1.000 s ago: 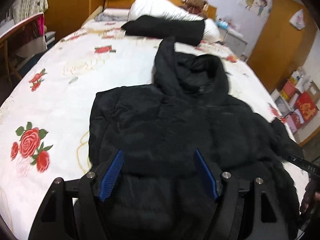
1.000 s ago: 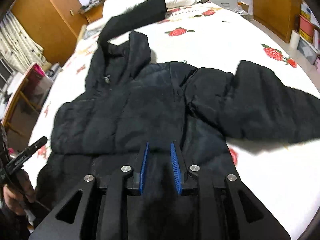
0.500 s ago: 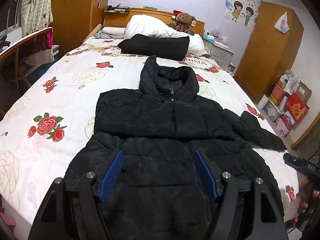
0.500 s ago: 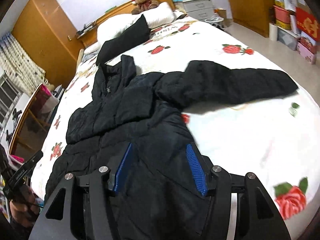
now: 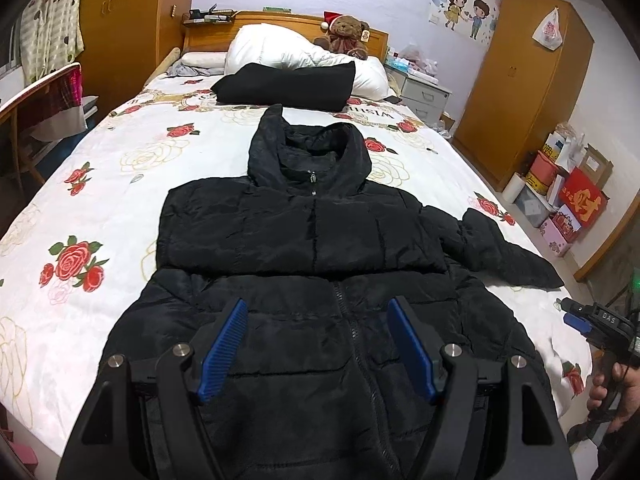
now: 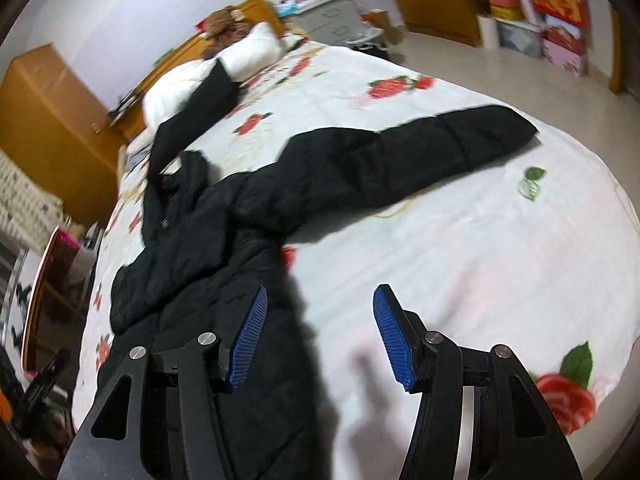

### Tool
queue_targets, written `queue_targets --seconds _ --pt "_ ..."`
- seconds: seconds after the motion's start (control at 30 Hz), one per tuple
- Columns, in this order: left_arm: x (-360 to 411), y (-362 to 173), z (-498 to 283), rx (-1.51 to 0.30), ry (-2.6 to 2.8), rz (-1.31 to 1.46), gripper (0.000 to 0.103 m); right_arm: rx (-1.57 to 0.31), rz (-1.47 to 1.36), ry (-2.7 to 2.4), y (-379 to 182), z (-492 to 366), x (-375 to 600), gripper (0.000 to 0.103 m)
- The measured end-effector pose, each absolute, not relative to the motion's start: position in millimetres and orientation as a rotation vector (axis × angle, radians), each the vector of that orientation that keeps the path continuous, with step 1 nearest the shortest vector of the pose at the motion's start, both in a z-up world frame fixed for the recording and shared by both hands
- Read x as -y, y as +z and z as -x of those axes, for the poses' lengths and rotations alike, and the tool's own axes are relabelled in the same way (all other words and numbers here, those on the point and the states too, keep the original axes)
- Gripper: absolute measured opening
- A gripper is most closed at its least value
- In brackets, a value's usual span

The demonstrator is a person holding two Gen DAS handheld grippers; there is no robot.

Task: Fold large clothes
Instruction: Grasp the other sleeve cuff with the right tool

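Lowest in your left wrist view: your left gripper (image 5: 314, 346), two blue ribbed pads (image 5: 224, 354) standing wide apart, nothing pinched between them. They hang over the lower front of the jacket without pressing it.

Lowest in your right wrist view: your right gripper (image 6: 320, 336), also two blue pads, spread apart after just opening. No cloth is held; the left pad overlaps the jacket's edge in the frame, the right one sits over bare sheet. Whether either touches, you cannot tell; this view is blurred.

One black padded jacket (image 5: 312, 248) lies front up on the bed (image 5: 120, 152), filling the centre of the left view from the bottom edge upward. Zip (image 5: 352, 320) closed down the middle. Its upper part lies as a thick band across the chest line. One hood (image 5: 308, 148), flattened, points toward the headboard. One sleeve (image 6: 404, 152) is visible, stretched out sideways across the sheet to the right of both frames; the other sleeve does not show.

At the right edge of the left view, one hand (image 5: 612, 388) grips the handle of your right tool.

Farther up: one folded black garment (image 5: 284, 86) lies across the bed. Behind it one white duvet bundle (image 5: 276, 50), then one teddy bear (image 5: 346, 34) in a red hat against the headboard. The sheet is white with red roses.
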State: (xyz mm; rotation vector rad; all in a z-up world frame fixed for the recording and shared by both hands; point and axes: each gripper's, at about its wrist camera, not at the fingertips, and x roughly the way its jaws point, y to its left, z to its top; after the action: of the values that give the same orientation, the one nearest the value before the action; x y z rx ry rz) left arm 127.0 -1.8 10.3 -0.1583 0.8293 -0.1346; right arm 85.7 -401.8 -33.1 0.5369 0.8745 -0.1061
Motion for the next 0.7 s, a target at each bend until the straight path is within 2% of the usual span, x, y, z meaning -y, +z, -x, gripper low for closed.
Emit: queue_targets --seconds 0.53,0.7 --pt "24 -10 -191 -0.863 -0.129 0.115 0.074 -0.903 -0.701 -0.372 -98 -150 542 0.056" --pt "23 -24 -206 -0.894 -0.112 0.106 0.074 -0.861 -0.793 -0.396 -116 -161 571 0.056"
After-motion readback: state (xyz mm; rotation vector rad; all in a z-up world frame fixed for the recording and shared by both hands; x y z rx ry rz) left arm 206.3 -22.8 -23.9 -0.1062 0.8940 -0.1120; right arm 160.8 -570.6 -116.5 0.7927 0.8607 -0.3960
